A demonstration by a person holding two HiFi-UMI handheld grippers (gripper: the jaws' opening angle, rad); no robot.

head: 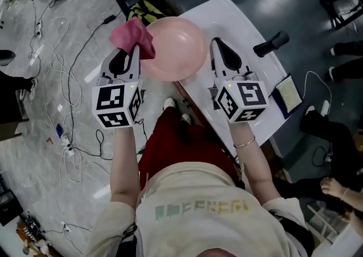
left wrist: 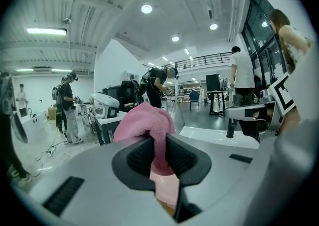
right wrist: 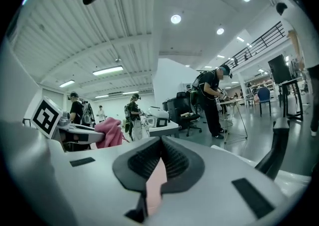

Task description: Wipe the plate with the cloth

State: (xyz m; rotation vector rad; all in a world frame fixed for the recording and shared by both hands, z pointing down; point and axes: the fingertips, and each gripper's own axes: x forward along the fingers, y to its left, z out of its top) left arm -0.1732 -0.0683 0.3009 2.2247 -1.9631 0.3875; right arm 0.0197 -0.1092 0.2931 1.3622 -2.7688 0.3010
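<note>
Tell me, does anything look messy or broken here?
Nothing is spilled or broken. The plate is pinched by its rim in the right gripper, and the cloth is bunched in the left gripper. Only the cables sprawl messily over the floor.

A white bench [head: 241, 23] stands slantwise across two kinds of floor: pale marbled floor [head: 25, 154] to its left, dark grey to its right. A black handle-shaped object [head: 271, 43] lies on the bench's right part. A flat pale rectangular pad with a dark border [head: 288, 93] lies at the near right edge. The pink plate [head: 173, 46] overlaps the bench's left edge; whether it rests there cannot be told. Loose cables [head: 71, 88] trail over the pale floor.
</note>
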